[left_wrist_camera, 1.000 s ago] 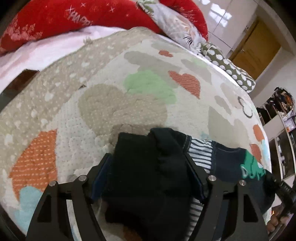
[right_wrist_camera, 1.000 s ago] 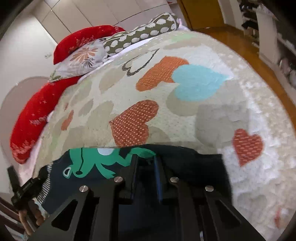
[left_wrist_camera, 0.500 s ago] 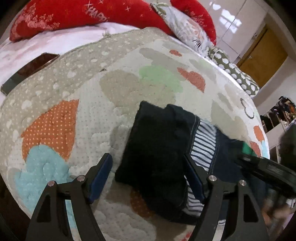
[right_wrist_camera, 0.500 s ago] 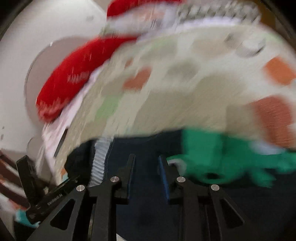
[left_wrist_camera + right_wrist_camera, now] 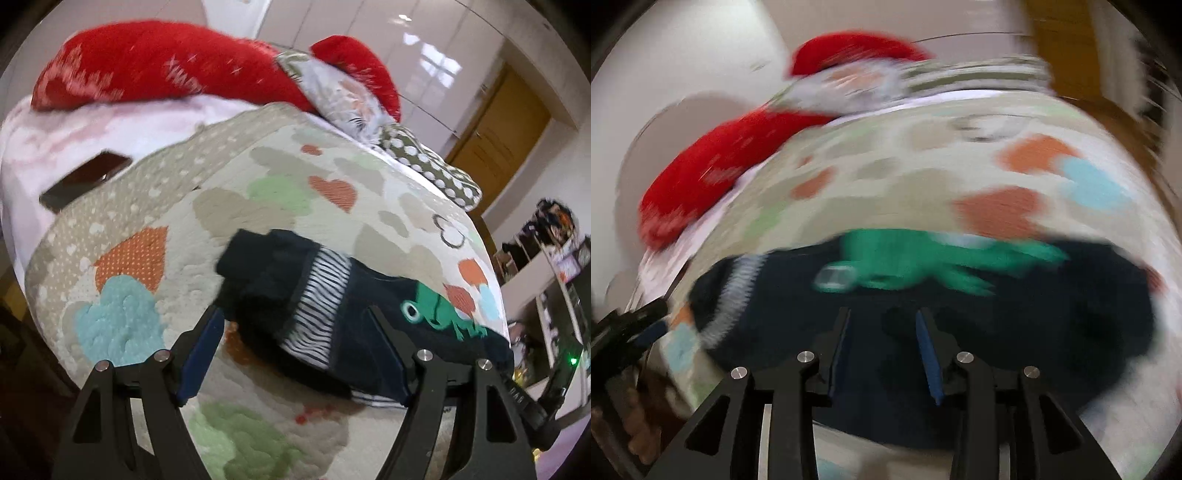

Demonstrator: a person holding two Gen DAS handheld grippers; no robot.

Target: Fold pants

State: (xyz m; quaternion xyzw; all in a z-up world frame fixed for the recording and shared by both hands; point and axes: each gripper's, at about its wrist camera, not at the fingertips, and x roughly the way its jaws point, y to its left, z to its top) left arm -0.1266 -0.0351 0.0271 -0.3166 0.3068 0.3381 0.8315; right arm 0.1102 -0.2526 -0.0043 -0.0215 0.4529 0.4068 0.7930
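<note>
Dark navy pants (image 5: 369, 317) with a striped lining and a green frog print (image 5: 436, 314) lie folded on the heart-patterned quilt (image 5: 258, 192). My left gripper (image 5: 295, 347) is open and empty, raised just in front of the pants' near edge. In the blurred right wrist view the pants (image 5: 1015, 314) lie flat under my right gripper (image 5: 882, 350), whose jaws stand partly apart with nothing between them. The left gripper shows at the far left of that view (image 5: 624, 332).
Red pillows (image 5: 166, 70) and patterned cushions (image 5: 424, 166) line the bed's far end. A dark phone (image 5: 85, 181) lies on the pink sheet at the left. A wooden door (image 5: 498, 147) and shelves (image 5: 546, 266) stand to the right.
My left gripper let go of the pants and pulled back and up. My right gripper released the cloth, opened partly and is moving fast, blurring its view.
</note>
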